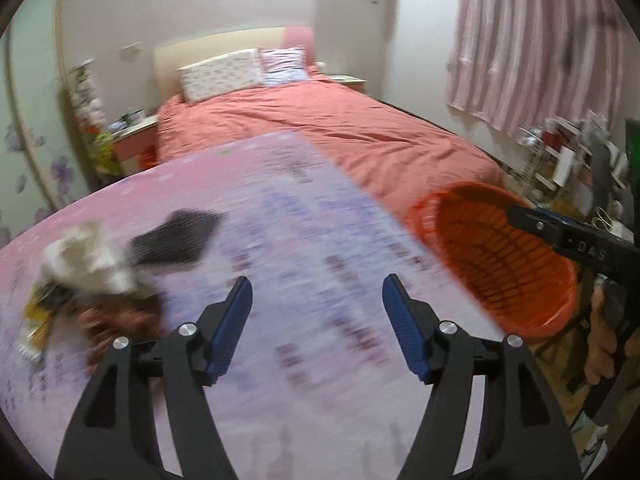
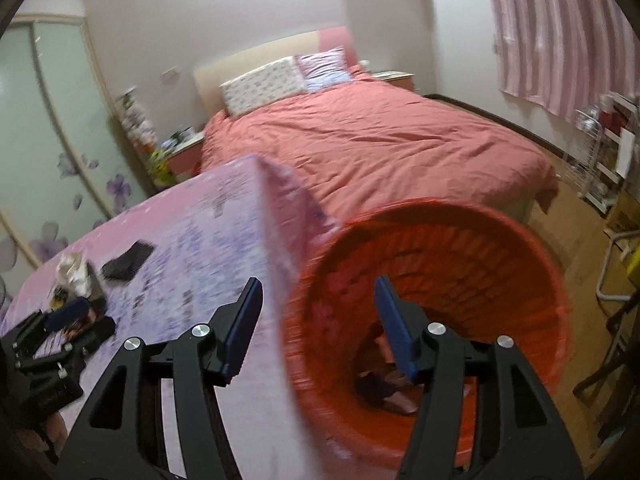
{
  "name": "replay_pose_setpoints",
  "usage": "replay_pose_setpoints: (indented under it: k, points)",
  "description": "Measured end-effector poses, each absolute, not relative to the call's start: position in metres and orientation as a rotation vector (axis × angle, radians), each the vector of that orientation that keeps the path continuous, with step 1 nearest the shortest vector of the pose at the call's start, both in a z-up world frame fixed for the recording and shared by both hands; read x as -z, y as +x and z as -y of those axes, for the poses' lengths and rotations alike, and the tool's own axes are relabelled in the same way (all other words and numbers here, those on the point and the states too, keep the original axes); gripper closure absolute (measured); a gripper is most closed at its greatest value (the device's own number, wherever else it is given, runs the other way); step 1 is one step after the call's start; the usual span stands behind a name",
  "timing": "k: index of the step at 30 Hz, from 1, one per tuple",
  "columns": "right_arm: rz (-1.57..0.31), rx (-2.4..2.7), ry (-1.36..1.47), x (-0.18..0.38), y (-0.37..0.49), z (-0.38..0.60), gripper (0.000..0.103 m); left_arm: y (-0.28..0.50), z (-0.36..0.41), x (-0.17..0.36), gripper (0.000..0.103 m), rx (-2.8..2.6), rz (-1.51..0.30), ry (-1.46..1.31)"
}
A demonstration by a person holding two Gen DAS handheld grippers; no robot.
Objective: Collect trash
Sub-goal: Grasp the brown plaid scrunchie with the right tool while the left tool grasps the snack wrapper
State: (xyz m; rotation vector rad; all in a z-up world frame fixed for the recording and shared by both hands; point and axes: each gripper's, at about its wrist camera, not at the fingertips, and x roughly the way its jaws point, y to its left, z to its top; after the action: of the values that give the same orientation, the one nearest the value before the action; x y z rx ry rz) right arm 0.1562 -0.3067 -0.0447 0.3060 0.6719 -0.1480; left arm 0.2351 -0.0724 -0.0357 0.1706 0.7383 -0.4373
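Note:
A pile of trash lies on the pink-purple table cloth at the left: a crumpled white paper, a dark flat packet and brownish wrappers. My left gripper is open and empty over the table, right of the pile. An orange mesh basket stands at the table's right edge, with dark trash at its bottom. My right gripper is open and empty at the basket's near rim. The basket and the right gripper's finger also show in the left wrist view.
A bed with a salmon cover and two pillows stands beyond the table. A wardrobe with frosted doors is at the left. Striped pink curtains and cluttered shelves are at the right, over wooden floor.

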Motion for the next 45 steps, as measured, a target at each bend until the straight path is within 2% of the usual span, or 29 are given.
replay_pose_setpoints:
  k: [10,11,12,16,18,24,25,26,27,29,30,32,39,42,45]
  points:
    - [-0.747,-0.089,0.204,0.051,0.195,0.175,0.043,0.255,-0.105,0.042,0.032,0.106,-0.762,0.072]
    - [-0.758,-0.122,0.193,0.053,0.200,0.157,0.040,0.257,-0.121,0.042,0.031,0.077,-0.764,0.054]
    - [-0.764,-0.141,0.187,0.055,0.203,0.146,0.033,0.259,-0.135,0.042,0.031,0.054,-0.766,0.039]
    - [-0.790,-0.244,0.145,0.061,0.217,0.087,0.026,0.264,-0.184,0.044,0.025,-0.027,-0.767,-0.006]
    - [-0.799,-0.276,0.108,0.065,0.222,0.062,0.018,0.268,-0.197,0.045,0.023,-0.051,-0.769,-0.015]
    - [-0.864,-0.267,0.038,0.081,0.248,0.021,0.017,0.287,-0.215,0.054,0.015,-0.087,-0.780,-0.015]
    - [-0.872,-0.264,0.036,0.083,0.251,0.018,0.019,0.292,-0.217,0.055,0.013,-0.088,-0.783,-0.014]
    - [-0.880,-0.262,0.034,0.085,0.253,0.017,0.029,0.297,-0.218,0.057,0.012,-0.089,-0.784,-0.009]
    - [-0.886,-0.258,0.028,0.088,0.254,0.015,0.035,0.302,-0.218,0.058,0.012,-0.090,-0.786,-0.002]
    - [-0.875,-0.284,0.029,0.085,0.250,0.014,0.060,0.314,-0.216,0.061,0.012,-0.090,-0.792,0.016]
    - [-0.873,-0.297,0.023,0.084,0.246,0.014,0.069,0.319,-0.215,0.062,0.012,-0.090,-0.795,0.025]
    - [-0.863,-0.307,0.012,0.083,0.239,0.017,0.078,0.329,-0.211,0.065,0.012,-0.090,-0.802,0.055]
    - [-0.853,-0.248,0.004,0.081,0.209,0.052,0.079,0.357,-0.213,0.076,0.013,-0.105,-0.846,0.090]
    - [-0.850,-0.184,0.007,0.081,0.205,0.074,0.079,0.368,-0.217,0.083,0.024,-0.093,-0.892,0.069]
    - [-0.852,-0.110,0.031,0.081,0.208,0.097,0.079,0.375,-0.226,0.087,0.039,-0.064,-0.918,0.008]
